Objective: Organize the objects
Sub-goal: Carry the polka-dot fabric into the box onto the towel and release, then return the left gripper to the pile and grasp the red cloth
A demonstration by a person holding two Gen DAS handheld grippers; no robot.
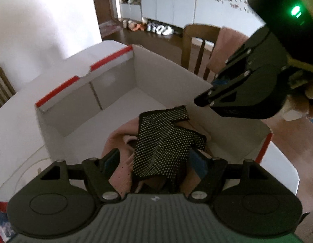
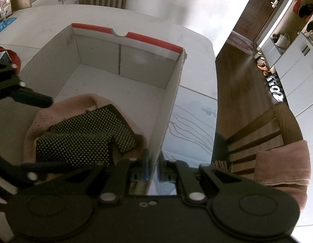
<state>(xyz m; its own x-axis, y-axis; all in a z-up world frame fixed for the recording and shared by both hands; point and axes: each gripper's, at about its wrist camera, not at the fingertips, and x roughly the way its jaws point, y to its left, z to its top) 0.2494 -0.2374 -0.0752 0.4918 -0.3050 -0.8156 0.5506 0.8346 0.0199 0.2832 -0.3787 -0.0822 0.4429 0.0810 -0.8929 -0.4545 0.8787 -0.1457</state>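
Your white tabletop point(image 2: 197, 46) carried the open white cardboard box point(image 2: 108, 87) with its red-trimmed rim, and a wooden chair point(image 2: 263, 129) draped with a pink cloth point(image 2: 281, 166) stood beyond the tabletop's edge, to the right of your right claw point(image 2: 153, 167). Inside the box, a pink garment point(image 1: 120, 139) lay bunched in the corner nearest you, directly ahead of your left claw point(image 1: 154, 160). On top of it sat the black fabric piece with pale dots point(image 1: 164, 141), crumpled and partly folded over itself. Your left claw stood with its jaws spread wide apart, one on each side of the dotted fabric, with neither pad visibly pressing on it. Your right claw was clamped tight on the box's right wall, its blue pads point(image 2: 146, 167) pinching the thin cardboard edge between them, just beside the pink garment.
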